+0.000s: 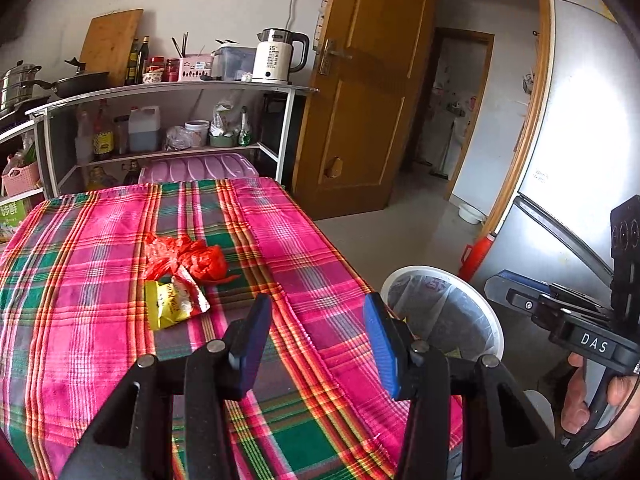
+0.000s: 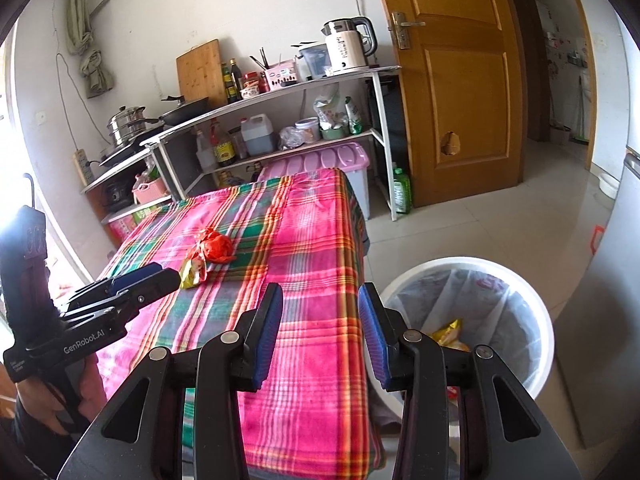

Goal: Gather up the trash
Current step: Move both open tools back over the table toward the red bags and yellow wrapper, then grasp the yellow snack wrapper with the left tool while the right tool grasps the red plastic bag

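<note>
Both tools stand open and hold nothing: the left tool (image 1: 316,330) hovers over the plaid-covered counter (image 1: 100,344), the right tool (image 2: 320,328) over its edge beside the white bin (image 2: 536,308). A red plastic bag (image 1: 188,256) and yellow wrapper (image 1: 172,304) lie touching on the counter, and another yellow wrapper (image 2: 448,330) lies inside the bin.

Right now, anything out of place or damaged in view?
Two bits of trash lie on the plaid tablecloth: a crumpled red plastic bag and a torn yellow snack wrapper touching it. The wooden door has a hole in its lower panel. Nothing spilled.
</note>
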`<action>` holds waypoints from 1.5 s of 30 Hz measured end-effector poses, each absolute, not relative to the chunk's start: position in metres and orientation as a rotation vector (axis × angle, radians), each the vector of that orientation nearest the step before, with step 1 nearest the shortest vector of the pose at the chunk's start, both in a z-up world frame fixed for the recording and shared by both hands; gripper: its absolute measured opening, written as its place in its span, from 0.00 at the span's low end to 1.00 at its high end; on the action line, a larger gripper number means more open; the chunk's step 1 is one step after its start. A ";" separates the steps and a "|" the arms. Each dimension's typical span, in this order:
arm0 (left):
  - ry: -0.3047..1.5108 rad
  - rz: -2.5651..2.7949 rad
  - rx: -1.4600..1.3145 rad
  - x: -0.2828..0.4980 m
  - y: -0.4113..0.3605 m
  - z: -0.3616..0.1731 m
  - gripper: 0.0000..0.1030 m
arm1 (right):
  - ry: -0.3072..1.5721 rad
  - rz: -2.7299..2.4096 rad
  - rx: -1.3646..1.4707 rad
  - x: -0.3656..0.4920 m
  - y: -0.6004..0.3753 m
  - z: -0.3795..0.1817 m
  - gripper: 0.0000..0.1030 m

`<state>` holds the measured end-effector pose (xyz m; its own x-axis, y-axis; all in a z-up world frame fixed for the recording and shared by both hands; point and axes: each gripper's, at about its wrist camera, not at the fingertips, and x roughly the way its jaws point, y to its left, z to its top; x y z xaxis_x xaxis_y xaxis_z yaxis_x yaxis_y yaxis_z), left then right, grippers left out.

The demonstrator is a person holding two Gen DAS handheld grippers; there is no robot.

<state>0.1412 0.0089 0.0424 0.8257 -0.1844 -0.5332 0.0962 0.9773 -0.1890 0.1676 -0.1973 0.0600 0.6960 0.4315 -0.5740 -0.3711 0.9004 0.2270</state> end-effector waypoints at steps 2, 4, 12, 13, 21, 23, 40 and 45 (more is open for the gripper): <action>0.582 -0.126 -0.163 0.141 0.018 0.041 0.48 | 0.665 0.460 0.095 0.169 -0.192 0.060 0.39; 0.581 -0.105 -0.170 0.138 0.028 0.040 0.48 | 0.666 0.472 0.093 0.170 -0.186 0.059 0.39; 0.582 -0.013 -0.195 0.136 0.066 0.034 0.48 | 0.678 0.515 0.082 0.180 -0.166 0.053 0.40; 0.583 -0.004 -0.199 0.137 0.070 0.033 0.48 | 0.682 0.520 0.079 0.181 -0.163 0.052 0.41; 0.613 0.049 -0.228 0.146 0.094 0.019 0.55 | 0.699 0.548 0.061 0.191 -0.145 0.046 0.43; 0.624 0.056 -0.234 0.150 0.099 0.015 0.55 | 0.703 0.556 0.055 0.194 -0.139 0.045 0.43; 0.751 0.062 -0.267 0.214 0.107 -0.022 0.64 | 0.735 0.609 0.015 0.227 -0.097 0.032 0.43; 0.816 0.084 -0.287 0.230 0.109 -0.033 0.64 | 0.748 0.621 0.006 0.239 -0.084 0.027 0.43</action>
